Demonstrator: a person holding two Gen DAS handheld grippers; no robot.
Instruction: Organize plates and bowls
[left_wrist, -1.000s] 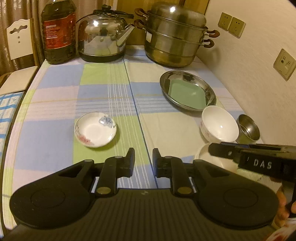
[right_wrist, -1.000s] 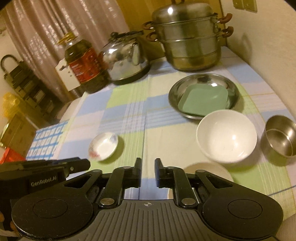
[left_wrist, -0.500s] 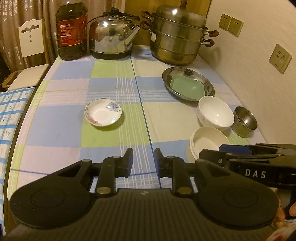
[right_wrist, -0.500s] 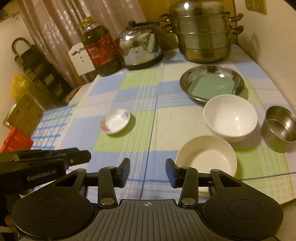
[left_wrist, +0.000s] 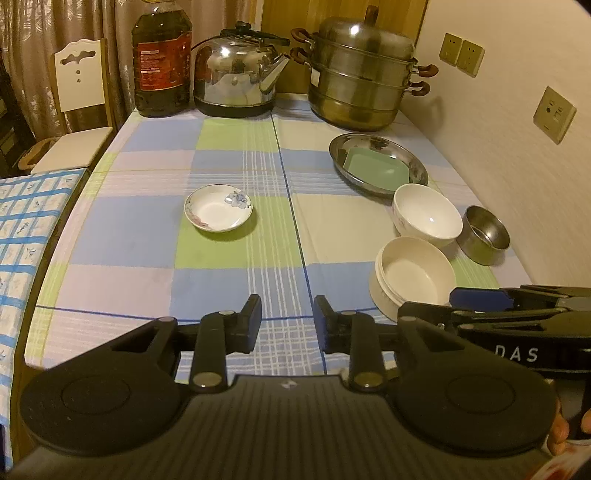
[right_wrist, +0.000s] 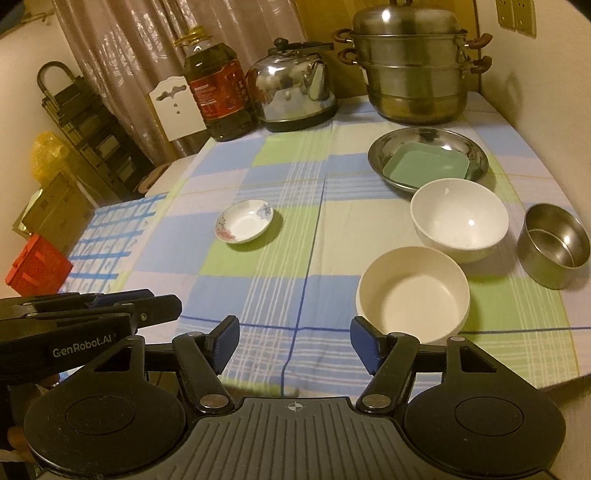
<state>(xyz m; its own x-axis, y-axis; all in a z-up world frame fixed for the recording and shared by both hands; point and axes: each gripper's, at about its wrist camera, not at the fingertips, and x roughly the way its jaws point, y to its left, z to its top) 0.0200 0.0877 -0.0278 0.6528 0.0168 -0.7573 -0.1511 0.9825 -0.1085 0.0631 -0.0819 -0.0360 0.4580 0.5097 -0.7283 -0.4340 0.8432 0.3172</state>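
A small flowered saucer (left_wrist: 218, 207) (right_wrist: 244, 220) sits mid-table. A cream bowl (left_wrist: 413, 277) (right_wrist: 413, 291) stands near the front edge, a white bowl (left_wrist: 426, 214) (right_wrist: 459, 218) behind it, and a small steel bowl (left_wrist: 487, 235) (right_wrist: 557, 243) at the right. A green square plate (left_wrist: 376, 166) (right_wrist: 425, 166) lies in a steel dish (left_wrist: 341, 146) (right_wrist: 380, 149). My left gripper (left_wrist: 287, 322) is partly open and empty over the front edge. My right gripper (right_wrist: 294, 345) is wide open and empty, just in front of the cream bowl.
An oil bottle (left_wrist: 162, 62), a steel kettle (left_wrist: 236, 79) and a stacked steamer pot (left_wrist: 364, 79) stand along the back edge. A wall with sockets (left_wrist: 554, 114) runs along the right. A white chair (left_wrist: 79, 96) stands at the left.
Both grippers have pulled back toward the front edge of the table. The right gripper's jaws have opened wide; the left jaws have opened a little.
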